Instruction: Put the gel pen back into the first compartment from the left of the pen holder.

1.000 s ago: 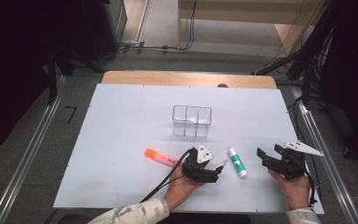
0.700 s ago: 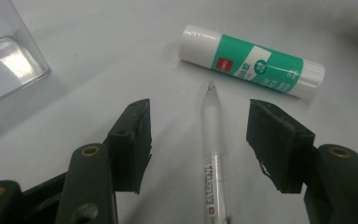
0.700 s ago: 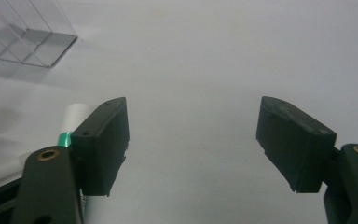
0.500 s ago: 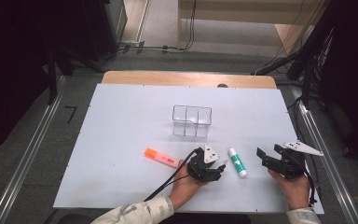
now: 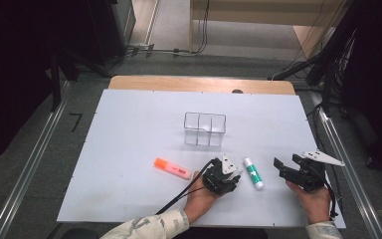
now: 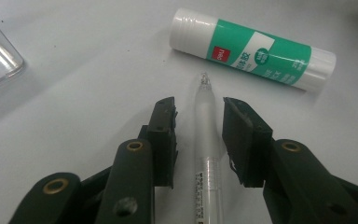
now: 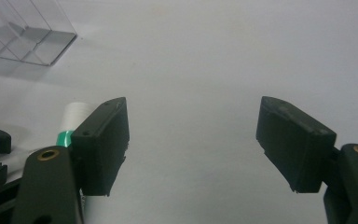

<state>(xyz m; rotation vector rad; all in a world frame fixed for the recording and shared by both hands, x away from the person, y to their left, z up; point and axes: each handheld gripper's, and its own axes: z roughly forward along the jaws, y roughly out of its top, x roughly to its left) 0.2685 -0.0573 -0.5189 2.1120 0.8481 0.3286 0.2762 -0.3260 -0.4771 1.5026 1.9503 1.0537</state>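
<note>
On the white worktop (image 5: 129, 149), near its front edge, a clear pen (image 6: 208, 140) lies flat just beside a green glue stick (image 6: 254, 55). The left gripper (image 6: 199, 135) straddles it lengthwise, likely for pickup; its jaws have just been closing and flank the barrel without pressing it yet. The right gripper (image 7: 193, 144) waits nearby, jaws wide and holding nothing.

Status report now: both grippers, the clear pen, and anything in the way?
Left gripper closing around the clear pen, pads not yet touching. Right gripper open, nothing between jaws. Glue stick just beyond the pen tip, apart.
</note>
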